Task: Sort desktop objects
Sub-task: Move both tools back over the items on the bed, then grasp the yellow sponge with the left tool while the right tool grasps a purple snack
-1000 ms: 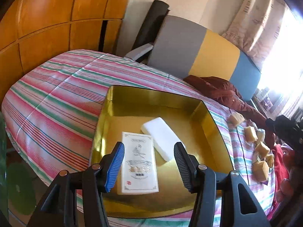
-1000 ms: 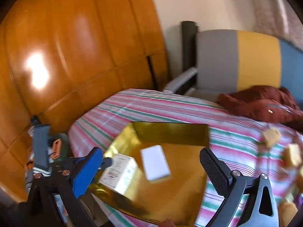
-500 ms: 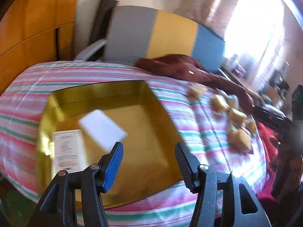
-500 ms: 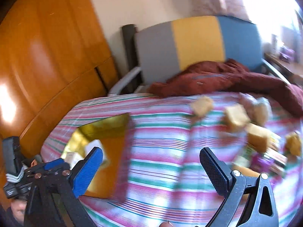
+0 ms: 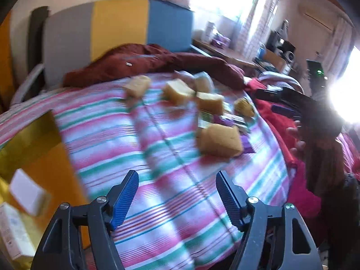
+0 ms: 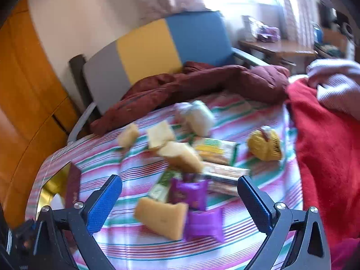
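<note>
Your left gripper point(image 5: 176, 191) hangs over the striped tablecloth point(image 5: 157, 157) with nothing between its blue pads; the jaws have just been opening and now stand apart over bare cloth. Your right gripper point(image 6: 180, 199) is spread wide too, its pads clear of everything, framing the near end of a loose heap of snacks.

Inside that frame, in the right wrist view, a yellow sponge cake slab point(image 6: 162, 219) lies closest, with a purple wrapper point(image 6: 203, 223) touching its right end and a second purple packet point(image 6: 190, 192) just behind. A green-and-white packet point(image 6: 162, 185) lies beside those. Farther back sit more cake pieces point(image 6: 180, 155), a green-and-yellow wrapped bar point(image 6: 214, 149), a brown wrapped bar point(image 6: 225, 172), a white-wrapped bun point(image 6: 198, 118) and a round yellow cake in a pleated cup point(image 6: 265, 146). All of it is blurred.

The gold tray point(image 5: 29, 139) lies at the left edge of the cloth, well apart from the heap. The left wrist view shows a white block point(image 5: 27, 193) and a cream printed box point(image 5: 13, 231) inside it; the right wrist view catches only its corner.

A dark red jacket point(image 6: 191, 83) slumps along the far edge of the table against a chair with a grey, yellow and blue back point(image 6: 146, 47). A bright red cloth point(image 6: 326, 153) covers the right side.
</note>
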